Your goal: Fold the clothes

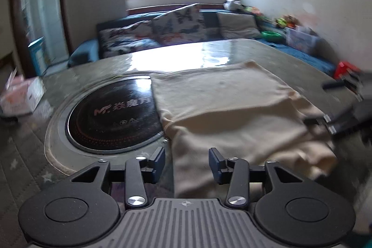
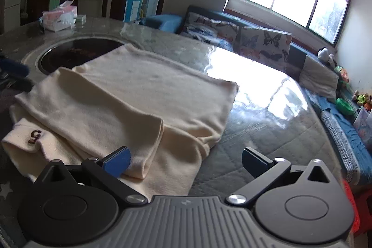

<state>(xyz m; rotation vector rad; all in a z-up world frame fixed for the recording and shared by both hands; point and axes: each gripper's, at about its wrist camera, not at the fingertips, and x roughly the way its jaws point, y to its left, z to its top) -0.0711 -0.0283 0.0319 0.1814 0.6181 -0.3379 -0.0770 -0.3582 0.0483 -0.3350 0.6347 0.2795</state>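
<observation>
Left gripper (image 1: pixel 187 163) jaws apart over near edge of folded cream garment (image 1: pixel 232 108), right gripper (image 2: pixel 186 160) jaws wide apart at its corner, garment on table (image 2: pixel 267 143) ahead, round black cooktop (image 1: pixel 111 113) left of it

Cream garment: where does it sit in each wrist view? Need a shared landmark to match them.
Left wrist: cream garment fills centre to right, folded, beyond the open left gripper.
Right wrist: cream garment fills centre-left, ahead of the open right gripper.
Shared landmark: round black cooktop set in the table, overlapped by the garment; upper left in the right wrist view.
</observation>
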